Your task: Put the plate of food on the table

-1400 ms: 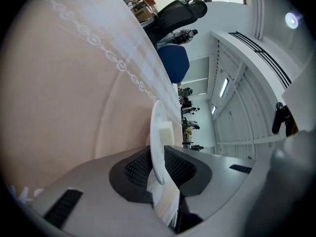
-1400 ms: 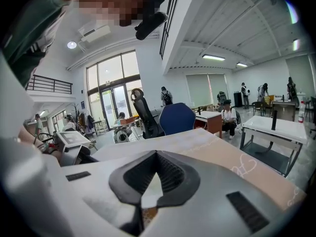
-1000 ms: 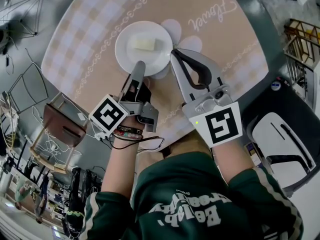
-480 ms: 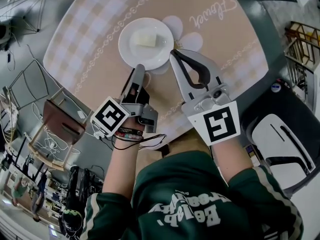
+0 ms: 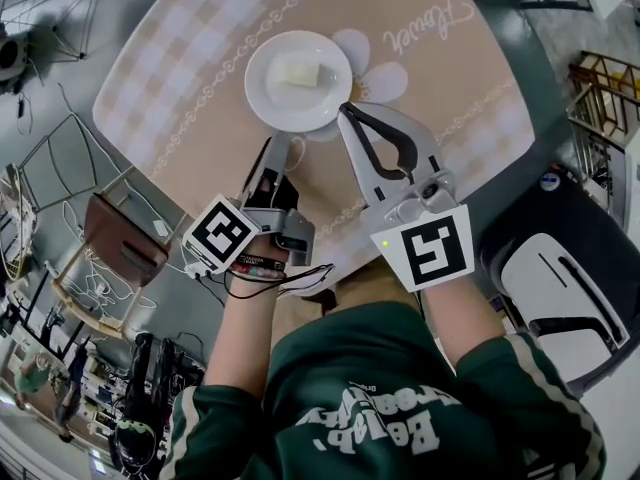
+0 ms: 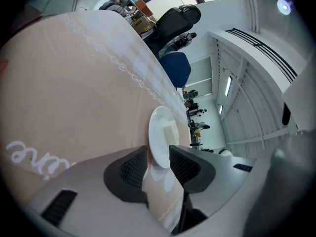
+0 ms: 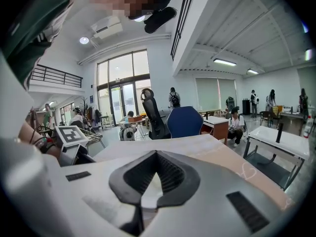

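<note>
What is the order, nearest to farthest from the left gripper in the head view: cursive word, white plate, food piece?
1. White plate, just ahead of the left gripper.
2. Food piece, at the plate's middle.
3. Cursive word, farthest, up at the right.

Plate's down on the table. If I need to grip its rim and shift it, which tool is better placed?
Left, probably. The left tool stands open, jaws lined up on the near rim of the plate. The right tool is shut, tips beside the plate; it would need opening and re-aiming.
</note>
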### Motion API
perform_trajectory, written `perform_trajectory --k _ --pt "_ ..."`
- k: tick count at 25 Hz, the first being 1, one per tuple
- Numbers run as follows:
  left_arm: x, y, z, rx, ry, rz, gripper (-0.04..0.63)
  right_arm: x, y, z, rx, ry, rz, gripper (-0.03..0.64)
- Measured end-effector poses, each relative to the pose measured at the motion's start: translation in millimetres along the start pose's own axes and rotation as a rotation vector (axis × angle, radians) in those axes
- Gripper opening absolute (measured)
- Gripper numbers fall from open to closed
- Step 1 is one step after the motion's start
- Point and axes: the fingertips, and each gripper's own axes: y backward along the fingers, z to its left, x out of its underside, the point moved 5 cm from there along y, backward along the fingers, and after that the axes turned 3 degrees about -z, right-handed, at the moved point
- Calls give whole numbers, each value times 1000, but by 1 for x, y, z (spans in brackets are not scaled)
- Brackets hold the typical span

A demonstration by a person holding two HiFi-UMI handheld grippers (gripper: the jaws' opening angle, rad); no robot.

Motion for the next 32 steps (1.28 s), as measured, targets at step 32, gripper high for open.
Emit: perform_trajectory --k 32 --pt "-17 116 -104 193 -373 23 9 -91 76 70 64 -11 -55 15"
